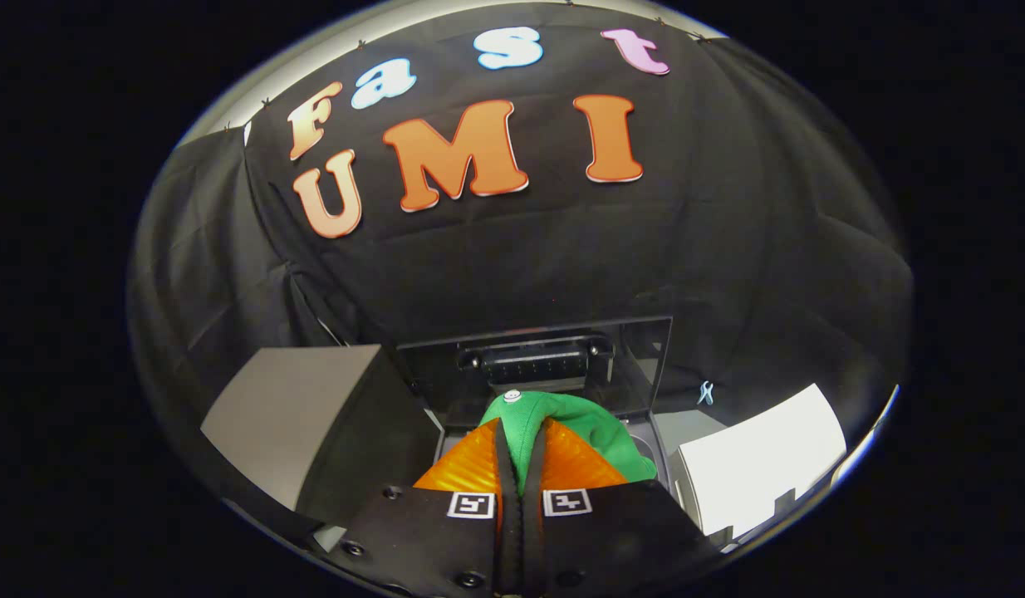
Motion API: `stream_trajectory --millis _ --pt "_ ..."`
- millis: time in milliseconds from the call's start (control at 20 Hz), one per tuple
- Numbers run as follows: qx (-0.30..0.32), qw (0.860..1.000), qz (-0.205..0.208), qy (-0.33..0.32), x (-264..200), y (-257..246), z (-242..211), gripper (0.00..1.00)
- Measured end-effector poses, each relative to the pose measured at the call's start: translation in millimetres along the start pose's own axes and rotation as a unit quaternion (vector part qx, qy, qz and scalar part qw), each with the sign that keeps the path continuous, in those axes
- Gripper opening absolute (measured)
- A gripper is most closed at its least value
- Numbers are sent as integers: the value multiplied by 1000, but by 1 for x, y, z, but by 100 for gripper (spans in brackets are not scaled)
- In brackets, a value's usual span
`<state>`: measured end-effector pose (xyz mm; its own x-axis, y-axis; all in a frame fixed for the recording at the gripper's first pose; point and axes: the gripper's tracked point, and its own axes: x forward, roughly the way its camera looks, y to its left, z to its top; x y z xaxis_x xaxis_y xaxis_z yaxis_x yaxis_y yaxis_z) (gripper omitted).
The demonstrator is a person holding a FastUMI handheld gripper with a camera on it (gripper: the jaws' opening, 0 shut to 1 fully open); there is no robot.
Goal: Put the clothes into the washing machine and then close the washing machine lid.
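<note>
The green garment [575, 428] is pinched between the gripper's [520, 465] two fingers [471, 461], which stand drawn in to a very narrow gap with a fold of the cloth caught between them. The fabric runs down into that slim gap and bulges out above and to the right of the fingertips, so both fingers appear to press on it from either side. A small white button or tag [512, 396] sits at the top of the bunched cloth, just beyond the fingertips. The garment hangs directly in front of the washing machine [645, 353], with its upper bulge overlapping the lower part of the machine's dark opening. Behind the cloth, the machine's raised lid [533, 361] stands upright at the back, dark, with a bar-shaped handle across it. Whether the garment touches the machine's rim cannot be told, as the cloth and fingers hide that spot. To the left of the machine stands a grey box [288, 415] with a dark side face, near it but apart from the fingers. To the right lies a white block [762, 461], and a small pale clip [706, 393] hangs on the black cloth wall [521, 257] just above it.
</note>
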<state>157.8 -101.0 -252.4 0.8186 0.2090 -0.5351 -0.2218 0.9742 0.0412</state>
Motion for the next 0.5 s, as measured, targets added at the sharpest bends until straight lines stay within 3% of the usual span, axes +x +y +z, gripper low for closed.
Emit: stream_trajectory --millis 500 --pt "-67 991 18 119 95 -4 -112 8"
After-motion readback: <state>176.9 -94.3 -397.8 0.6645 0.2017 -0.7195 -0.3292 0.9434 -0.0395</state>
